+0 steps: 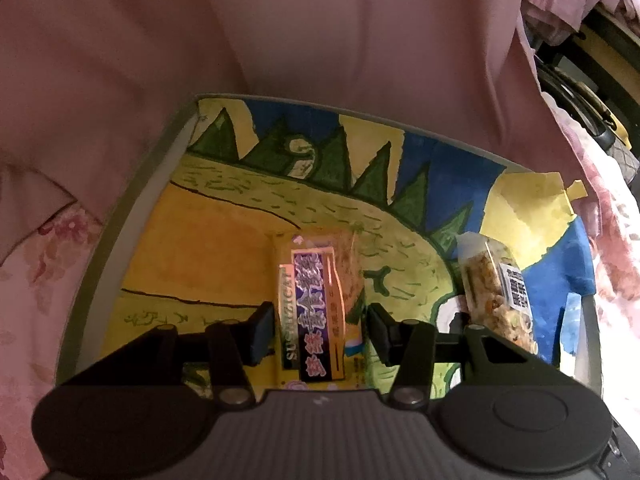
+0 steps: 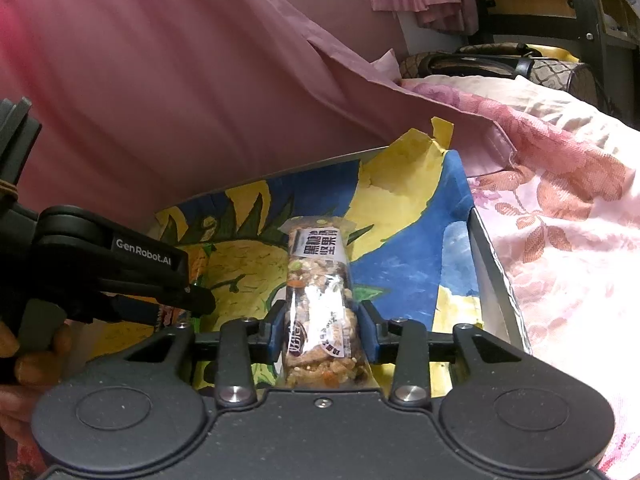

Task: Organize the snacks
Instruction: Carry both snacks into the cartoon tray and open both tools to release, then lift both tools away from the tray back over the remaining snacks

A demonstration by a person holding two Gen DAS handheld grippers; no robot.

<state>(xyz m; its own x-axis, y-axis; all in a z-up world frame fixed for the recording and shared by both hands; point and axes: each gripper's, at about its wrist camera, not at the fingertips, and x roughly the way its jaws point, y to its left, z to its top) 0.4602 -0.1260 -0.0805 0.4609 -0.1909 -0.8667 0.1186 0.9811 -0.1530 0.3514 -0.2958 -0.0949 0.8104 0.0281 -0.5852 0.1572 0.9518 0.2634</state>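
A painted cardboard box (image 1: 132, 216) lies open on a bed. On its floor lies a yellow snack packet with a purple label (image 1: 316, 316). My left gripper (image 1: 320, 332) straddles the packet, with a thin gap showing at each black pad, so it stands open. The left gripper also shows in the right wrist view (image 2: 200, 300), held by a hand. A clear-wrapped nut bar (image 2: 320, 300) rests lengthwise near the box's right wall. My right gripper (image 2: 323, 334) holds it, and both blue pads (image 2: 282, 332) touch its wrapper. The nut bar (image 1: 496, 292) appears at the right in the left wrist view.
A pink garment (image 1: 320, 32) hangs just behind the box's far edge. Floral bedding (image 2: 560, 240) surrounds the box on the right. A patterned bag (image 2: 500, 66) and dark furniture (image 2: 528, 4) stand beyond the bed. The box's grey right wall (image 2: 496, 264) rises close to the nut bar.
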